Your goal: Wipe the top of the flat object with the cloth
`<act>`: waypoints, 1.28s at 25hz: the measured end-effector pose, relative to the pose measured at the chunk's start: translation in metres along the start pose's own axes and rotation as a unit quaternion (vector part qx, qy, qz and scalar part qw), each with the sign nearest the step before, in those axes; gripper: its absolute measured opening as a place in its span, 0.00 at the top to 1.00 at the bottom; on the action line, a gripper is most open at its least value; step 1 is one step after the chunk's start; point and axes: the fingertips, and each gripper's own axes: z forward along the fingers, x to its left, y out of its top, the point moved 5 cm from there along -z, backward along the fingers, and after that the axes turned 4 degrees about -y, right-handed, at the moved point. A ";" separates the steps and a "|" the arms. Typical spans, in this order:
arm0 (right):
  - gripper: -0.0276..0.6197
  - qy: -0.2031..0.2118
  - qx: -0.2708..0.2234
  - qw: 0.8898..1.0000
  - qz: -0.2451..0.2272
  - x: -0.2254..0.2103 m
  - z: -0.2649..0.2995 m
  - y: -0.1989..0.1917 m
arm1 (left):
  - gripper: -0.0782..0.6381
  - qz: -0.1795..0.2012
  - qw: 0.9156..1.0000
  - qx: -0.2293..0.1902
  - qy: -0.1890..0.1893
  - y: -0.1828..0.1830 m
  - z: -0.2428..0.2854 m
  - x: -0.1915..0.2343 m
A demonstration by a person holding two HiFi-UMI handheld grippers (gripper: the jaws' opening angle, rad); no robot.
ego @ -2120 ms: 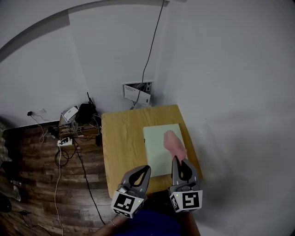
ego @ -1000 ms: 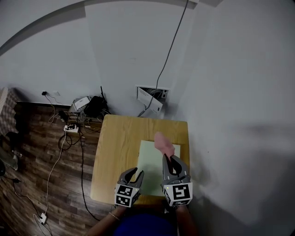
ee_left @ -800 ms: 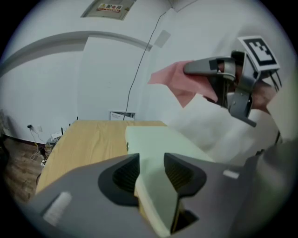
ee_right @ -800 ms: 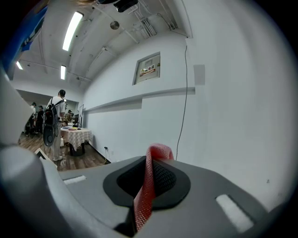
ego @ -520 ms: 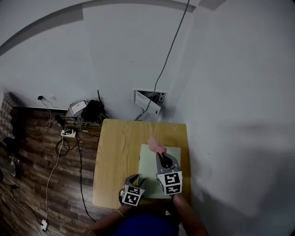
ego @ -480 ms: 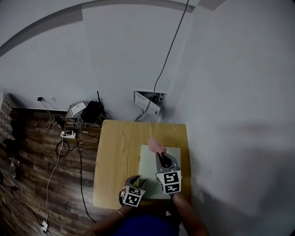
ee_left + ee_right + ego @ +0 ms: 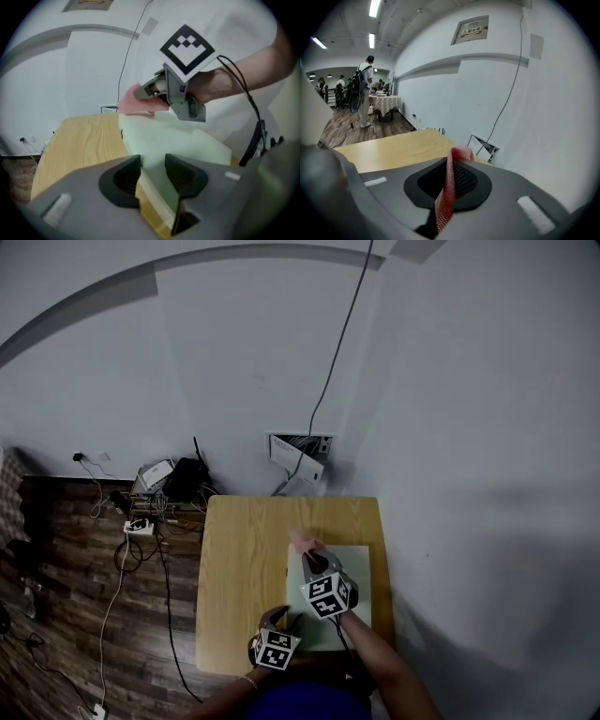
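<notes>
The flat object [image 7: 176,140] is a pale green sheet lying flat on the right part of the wooden counter [image 7: 242,563], its right edge near the counter's right edge. The pink cloth [image 7: 135,102] sits over the sheet's far left part, at or just above the surface; whether it touches cannot be told.

The right gripper [image 7: 453,161] has its jaws closed on the cloth, which is pinched into a thin strip with a small fold poking past the tips. The left gripper [image 7: 153,161] is at the sheet's near left corner; its jaws have just been opening and stand apart, with that corner in the gap between them and the pads not evidently pressing on it.

The cloth looks light, limp and loosely woven; it will likely drag and bunch rather than slide flat, so the free fold beyond the tips is the part to lay on the surface. The sheet looks thin, light and fairly stiff — probably easy to push across the smooth wood once wiping begins. The near left corner, where the left gripper is, seems the sensible place to steady it — low on the edge and clear of the wiping path; a gentle hold should do, since a thin edge may dent or lift if squeezed hard.
</notes>
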 end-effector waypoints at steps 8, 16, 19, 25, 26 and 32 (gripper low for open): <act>0.93 0.044 0.077 0.991 -0.099 0.038 0.035 -0.020 | 0.66 0.012 1.000 0.004 0.003 -0.002 -0.002 -0.001; 0.94 0.049 0.092 0.986 -0.128 0.045 0.050 -0.024 | 0.66 0.014 1.000 0.006 0.007 0.001 0.002 0.000; 0.94 0.054 0.089 0.986 -0.133 0.045 0.050 -0.026 | 0.66 0.014 1.000 0.006 0.010 0.001 0.003 0.000; 0.94 0.070 0.083 0.985 -0.137 0.040 0.046 -0.029 | 0.66 0.019 1.000 0.006 0.015 0.002 0.004 -0.001; 0.94 0.071 0.083 0.984 -0.137 0.039 0.045 -0.030 | 0.66 0.019 1.000 0.006 0.016 0.002 0.004 -0.001; 0.94 0.064 0.088 0.986 -0.126 0.024 0.040 -0.044 | 0.66 0.018 1.000 0.005 0.021 0.002 0.005 -0.002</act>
